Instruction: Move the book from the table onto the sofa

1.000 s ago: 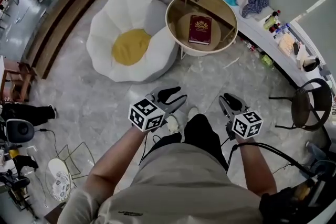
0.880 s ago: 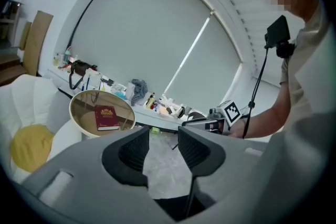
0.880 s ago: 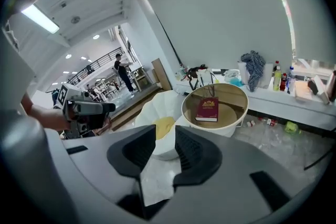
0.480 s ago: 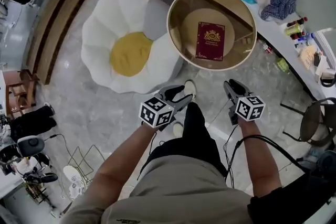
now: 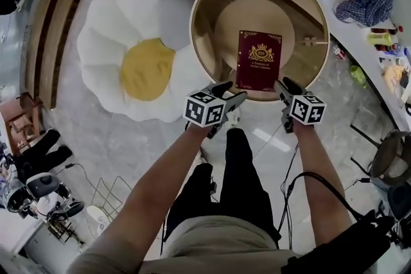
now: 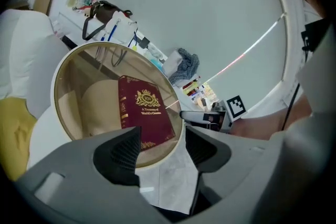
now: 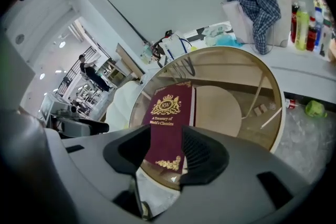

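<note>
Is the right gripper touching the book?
Apart. The right gripper view shows the right gripper, jaws just opened with nothing gripped, short of the table, with bare floor between them and the book lying on top.

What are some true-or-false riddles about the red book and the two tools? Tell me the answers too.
1. The book lies on the round table. True.
2. The left tool is squeezing the book. False: its jaws have just been opening, with nothing between them.
3. The sofa has a yellow middle. True.
4. The book lies open. False: it is closed, cover up.
</note>
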The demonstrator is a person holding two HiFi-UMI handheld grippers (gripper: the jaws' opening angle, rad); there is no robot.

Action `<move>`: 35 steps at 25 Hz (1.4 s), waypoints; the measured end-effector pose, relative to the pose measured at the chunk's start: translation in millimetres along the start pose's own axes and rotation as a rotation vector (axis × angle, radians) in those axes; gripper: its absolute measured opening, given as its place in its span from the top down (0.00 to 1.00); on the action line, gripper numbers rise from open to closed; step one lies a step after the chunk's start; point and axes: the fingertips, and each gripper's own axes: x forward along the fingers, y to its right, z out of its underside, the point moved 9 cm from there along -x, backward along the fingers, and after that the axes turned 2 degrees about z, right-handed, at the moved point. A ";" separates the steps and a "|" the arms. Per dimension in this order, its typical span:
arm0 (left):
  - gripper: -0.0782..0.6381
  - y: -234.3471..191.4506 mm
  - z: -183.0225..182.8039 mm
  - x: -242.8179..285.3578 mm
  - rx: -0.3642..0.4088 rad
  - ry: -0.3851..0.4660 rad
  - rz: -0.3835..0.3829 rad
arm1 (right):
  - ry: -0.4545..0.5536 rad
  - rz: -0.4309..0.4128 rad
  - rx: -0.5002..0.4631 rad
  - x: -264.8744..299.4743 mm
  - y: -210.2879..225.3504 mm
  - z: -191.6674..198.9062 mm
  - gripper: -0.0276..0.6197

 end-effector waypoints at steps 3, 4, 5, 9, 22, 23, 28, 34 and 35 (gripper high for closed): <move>0.53 -38.3 -13.5 38.4 -0.020 -0.022 -0.018 | 0.003 0.008 0.046 31.6 23.0 -1.6 0.67; 0.53 -48.9 -15.2 50.2 -0.033 -0.026 -0.024 | 0.005 0.008 0.060 39.1 29.1 -1.0 0.67; 0.53 -58.2 -15.5 60.7 -0.047 -0.031 -0.031 | 0.006 0.003 0.077 45.6 33.6 0.3 0.67; 0.53 -81.4 -5.0 84.0 -0.103 -0.040 -0.042 | 0.014 -0.026 0.145 62.2 34.4 11.9 0.68; 0.56 -95.3 16.9 26.1 -0.152 0.083 -0.024 | 0.058 0.003 0.084 61.5 -33.8 23.8 0.72; 0.56 -93.5 18.4 16.2 -0.148 0.098 -0.026 | 0.060 -0.005 0.076 60.1 -42.4 23.3 0.72; 0.56 -99.6 35.0 -52.5 -0.168 0.201 -0.088 | 0.041 -0.088 0.009 71.7 -102.5 26.9 0.72; 0.56 -160.3 79.4 -170.5 -0.231 0.333 -0.222 | -0.046 -0.231 -0.107 147.0 -212.9 52.1 0.73; 0.56 -172.5 89.3 -187.6 -0.248 0.357 -0.247 | -0.067 -0.257 -0.131 163.1 -229.5 58.1 0.73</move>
